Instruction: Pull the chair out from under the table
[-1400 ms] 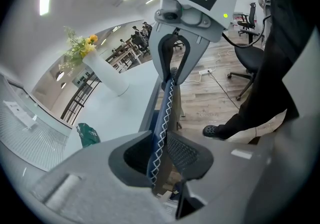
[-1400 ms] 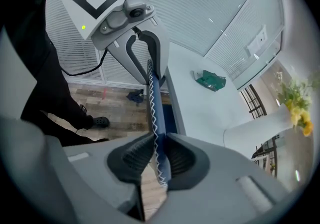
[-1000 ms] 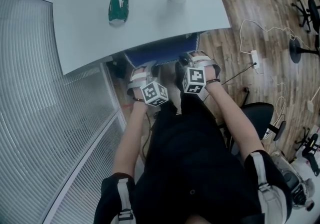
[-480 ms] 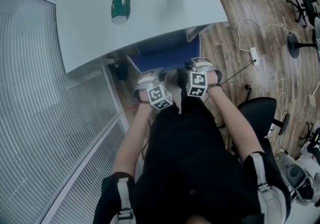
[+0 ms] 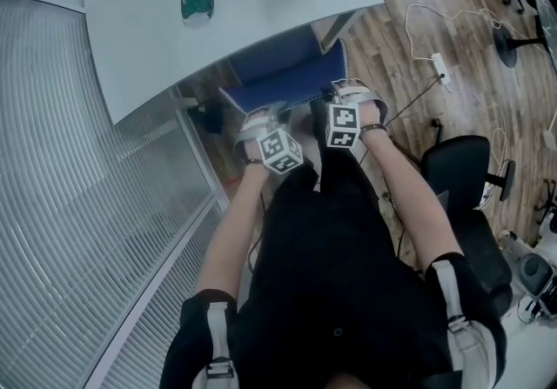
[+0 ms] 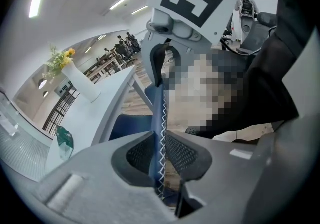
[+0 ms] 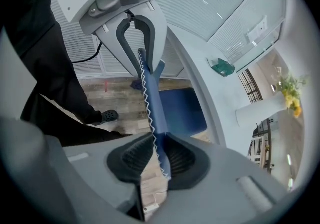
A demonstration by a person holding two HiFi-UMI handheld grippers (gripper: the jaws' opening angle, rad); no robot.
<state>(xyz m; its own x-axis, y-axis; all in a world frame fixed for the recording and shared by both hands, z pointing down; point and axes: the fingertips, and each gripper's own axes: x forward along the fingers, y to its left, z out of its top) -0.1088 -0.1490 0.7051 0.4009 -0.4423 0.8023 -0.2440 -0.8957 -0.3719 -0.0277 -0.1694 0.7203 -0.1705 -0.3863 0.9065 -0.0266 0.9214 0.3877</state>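
Clamped on the blue fabric chair's (image 5: 283, 83) white-stitched back edge: left hand-held gripper (image 6: 161, 154), right hand-held gripper (image 7: 157, 157). Seat partly under pale grey desk (image 5: 244, 9).

chair back (image 5: 283, 84) blue cloth, white zigzag stitching; table (image 5: 139, 30) smooth matt; floor (image 5: 402, 57) wood

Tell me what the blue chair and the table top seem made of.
The chair looks like matte blue woven fabric, with a white zigzag seam along its edge. The table top is smooth, pale, without grain: perhaps laminate or painted board.
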